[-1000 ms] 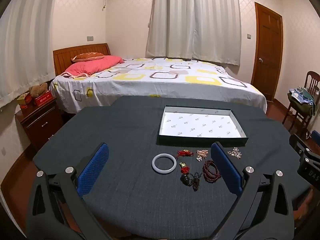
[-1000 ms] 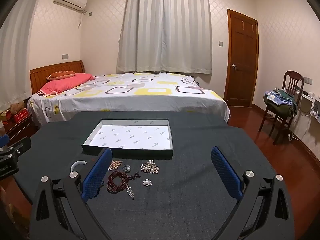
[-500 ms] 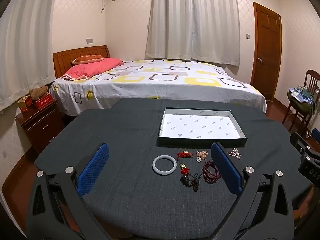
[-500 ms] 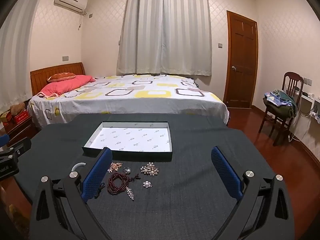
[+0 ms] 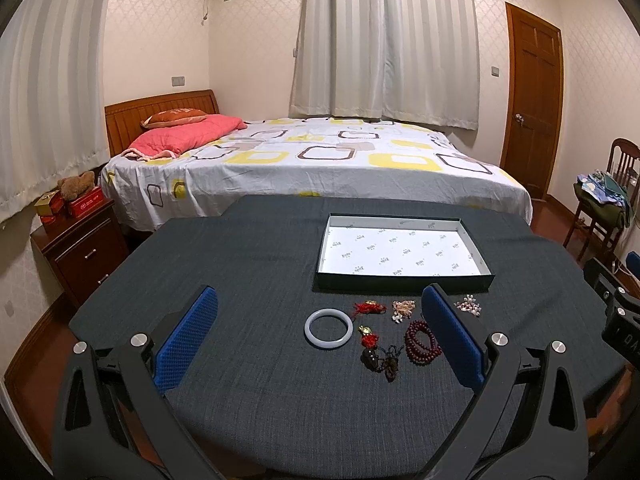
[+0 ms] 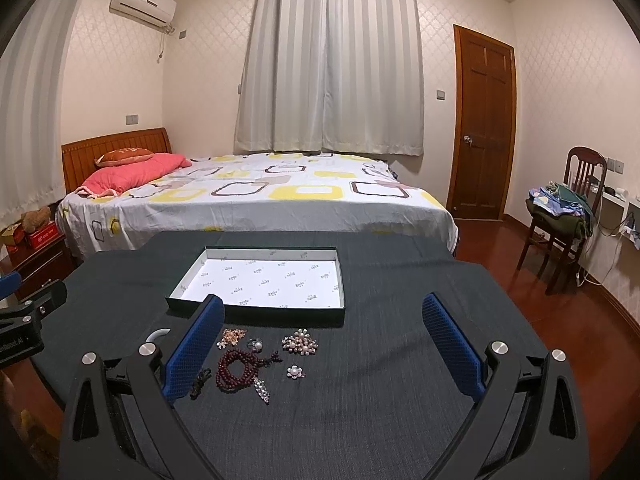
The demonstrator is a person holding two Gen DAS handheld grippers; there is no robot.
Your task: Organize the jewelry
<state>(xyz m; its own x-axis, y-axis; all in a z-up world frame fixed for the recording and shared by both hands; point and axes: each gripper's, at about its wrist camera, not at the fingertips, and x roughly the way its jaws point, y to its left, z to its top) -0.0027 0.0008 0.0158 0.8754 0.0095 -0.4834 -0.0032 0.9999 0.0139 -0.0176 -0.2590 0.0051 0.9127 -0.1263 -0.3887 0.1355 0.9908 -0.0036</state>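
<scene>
Home bedroom: bed (image 5: 320,168), curtains (image 5: 384,40).

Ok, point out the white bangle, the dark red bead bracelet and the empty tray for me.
white bangle (image 5: 329,328): left wrist view, on its near rim.
dark red bead bracelet (image 6: 234,370): right wrist view, on the coiled beads.
tray (image 6: 256,312): right wrist view, on its near wall.

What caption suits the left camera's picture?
Open left gripper hovers over a white bangle and beads before an empty tray.

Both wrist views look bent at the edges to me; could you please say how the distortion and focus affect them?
Left wrist view: strong fisheye bowing of the curtain and door, dark corners, the bangle sharp. Right wrist view: the same bowing, the bead bracelet sharp, and warm, dim room light.
</scene>
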